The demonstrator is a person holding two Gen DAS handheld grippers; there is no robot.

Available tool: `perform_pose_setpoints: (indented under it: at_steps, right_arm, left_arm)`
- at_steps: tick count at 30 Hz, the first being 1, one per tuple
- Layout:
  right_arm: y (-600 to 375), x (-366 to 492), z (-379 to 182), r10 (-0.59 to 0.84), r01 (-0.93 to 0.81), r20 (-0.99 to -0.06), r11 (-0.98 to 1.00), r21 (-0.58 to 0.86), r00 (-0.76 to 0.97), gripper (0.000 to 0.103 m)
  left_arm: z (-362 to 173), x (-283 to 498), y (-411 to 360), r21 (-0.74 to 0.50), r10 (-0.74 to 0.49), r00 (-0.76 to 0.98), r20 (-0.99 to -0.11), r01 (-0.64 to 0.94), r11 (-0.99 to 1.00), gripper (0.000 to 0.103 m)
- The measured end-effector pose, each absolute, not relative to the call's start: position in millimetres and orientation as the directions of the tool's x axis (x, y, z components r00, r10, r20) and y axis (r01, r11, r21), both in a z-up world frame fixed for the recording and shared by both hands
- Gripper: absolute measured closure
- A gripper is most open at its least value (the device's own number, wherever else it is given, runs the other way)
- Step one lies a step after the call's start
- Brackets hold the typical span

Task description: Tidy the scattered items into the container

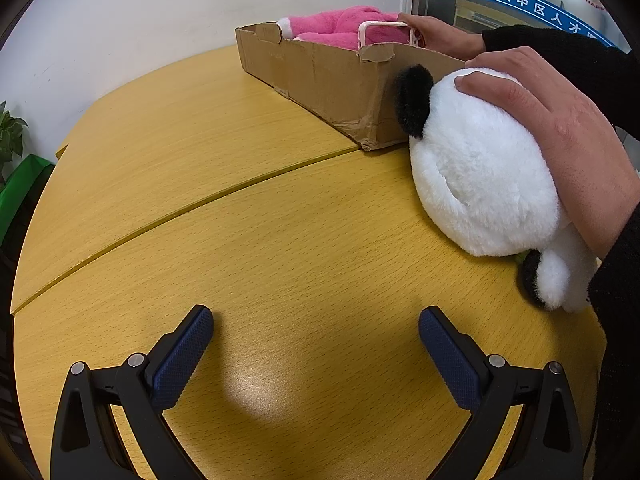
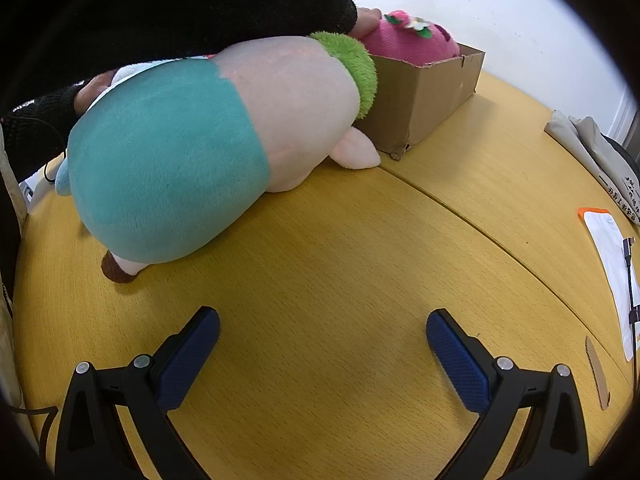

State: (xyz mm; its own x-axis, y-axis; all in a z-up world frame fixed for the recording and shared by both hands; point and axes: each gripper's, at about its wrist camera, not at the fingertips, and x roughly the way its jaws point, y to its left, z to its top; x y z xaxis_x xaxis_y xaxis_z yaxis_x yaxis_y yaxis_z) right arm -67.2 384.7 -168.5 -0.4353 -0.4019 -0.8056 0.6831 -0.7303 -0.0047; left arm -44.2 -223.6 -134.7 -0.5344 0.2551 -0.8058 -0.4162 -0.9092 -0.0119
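Left gripper: jaws wide, empty, low over the yellow table. Right gripper: jaws wide, empty, also over the table.

Cardboard box at 1 o'clock in the left view, holding a pink plush. A panda plush lies on the table at 3 o'clock, touching the box corner; a bare hand rests on it. A second hand is at the box's far rim.

Right view: teal-and-pink plush at 10 o'clock, its green tuft against the box.
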Motion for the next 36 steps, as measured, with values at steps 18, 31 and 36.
perform_pose_setpoints:
  at_steps: [18, 31, 36]
  right_arm:
    - [385.0, -67.3, -168.9, -0.402, 0.683, -0.805, -0.730, -0.005, -0.435, 0.000]
    - [385.2, -67.4, -169.2, -0.403, 0.684, -0.805, -0.730, -0.005, -0.435, 0.000]
    - [385.5, -67.6, -169.3, -0.403, 0.684, -0.805, -0.729, -0.005, -0.435, 0.000]
  left_arm:
    - [-134.6, -44.2, -223.7, -0.012, 0.255, -0.534, -0.806, -0.417, -0.909, 0.000]
    - [-134.6, -44.3, -223.6, -0.012, 0.255, -0.534, -0.806, -0.417, -0.909, 0.000]
    - [-134.7, -44.3, -223.4, -0.012, 0.255, -0.534, -0.806, -0.417, -0.909, 0.000]
